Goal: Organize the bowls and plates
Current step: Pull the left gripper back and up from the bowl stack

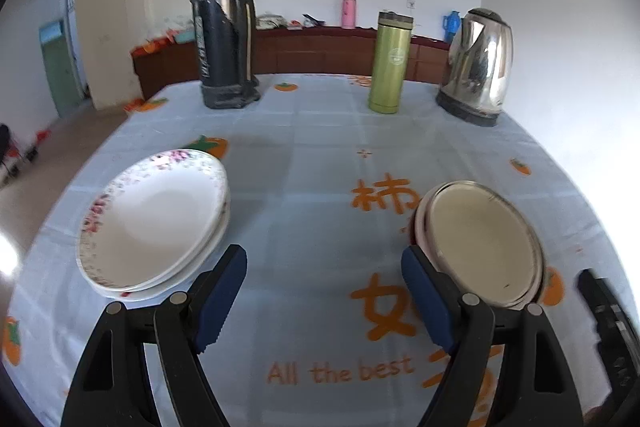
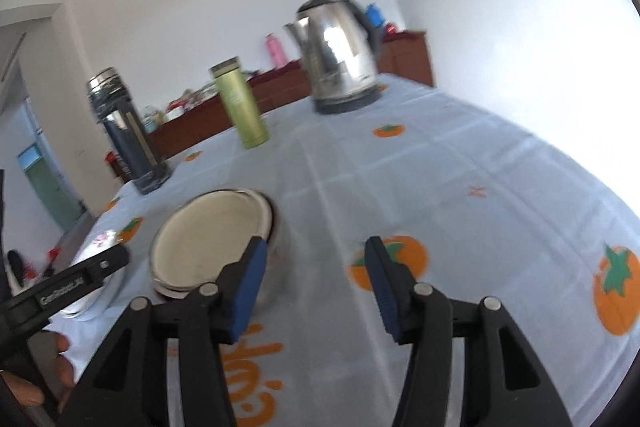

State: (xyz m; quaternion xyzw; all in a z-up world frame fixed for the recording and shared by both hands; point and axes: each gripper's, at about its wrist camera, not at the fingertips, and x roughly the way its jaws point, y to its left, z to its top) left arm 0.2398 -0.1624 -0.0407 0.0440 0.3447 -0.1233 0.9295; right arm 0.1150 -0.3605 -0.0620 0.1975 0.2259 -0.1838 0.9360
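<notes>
— Blue pads on the left gripper (image 1: 324, 303): what's between them?
— Nothing; jaws spread wide over bare tablecloth (image 1: 320, 147). The right gripper (image 2: 316, 287) gapes empty too.
— And the dishes?
— Stacked floral plates (image 1: 154, 223) sit beside the left gripper's left finger; nested steel bowls (image 1: 480, 243) beside its right one. A black thermos (image 1: 224, 27), green flask (image 1: 390, 63) and kettle (image 1: 476, 67) stand along the far edge.

The plates (image 1: 154, 223) sat left of the left gripper (image 1: 324, 291), the bowls (image 1: 480, 243) right, the kettle (image 1: 478, 67) far behind.
</notes>
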